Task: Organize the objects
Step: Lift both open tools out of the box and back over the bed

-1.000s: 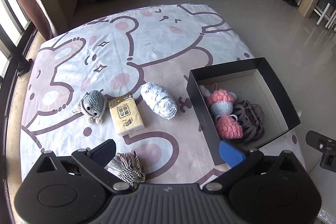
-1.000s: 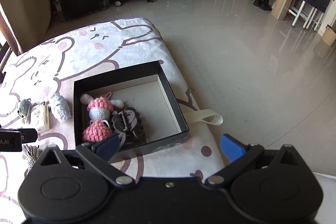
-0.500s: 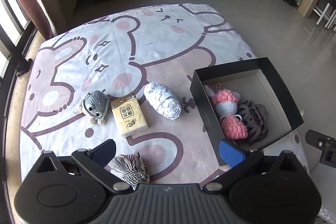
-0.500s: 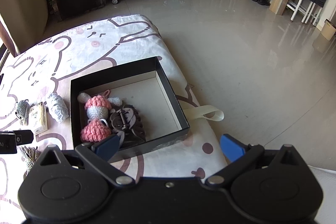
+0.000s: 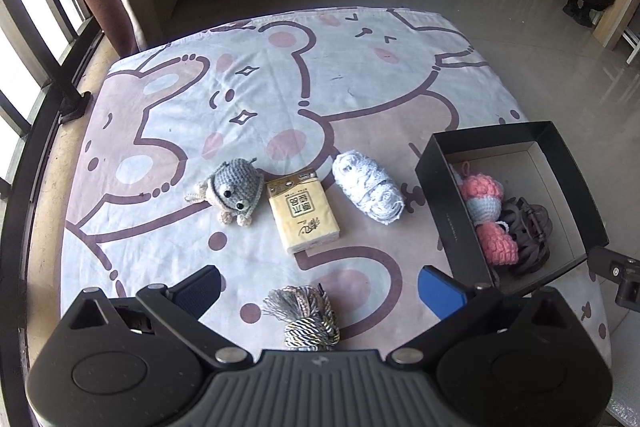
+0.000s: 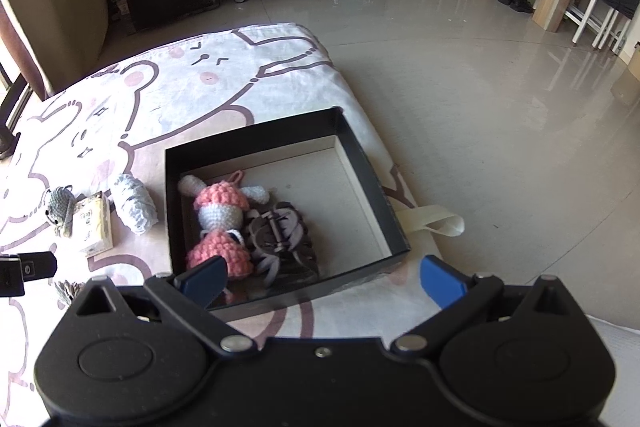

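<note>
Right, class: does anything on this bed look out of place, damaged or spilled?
Nothing looks damaged or spilled. The black box sits close to the bed's edge, and a white strap pokes out from under it, hanging over the side.

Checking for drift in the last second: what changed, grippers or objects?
Only the views shifted: the left gripper drew slightly left, sliding the black box right in frame. The right gripper shifted a little too. Both stayed open, empty. Tissue pack, gray crochet toy, tassel didn't move.
</note>
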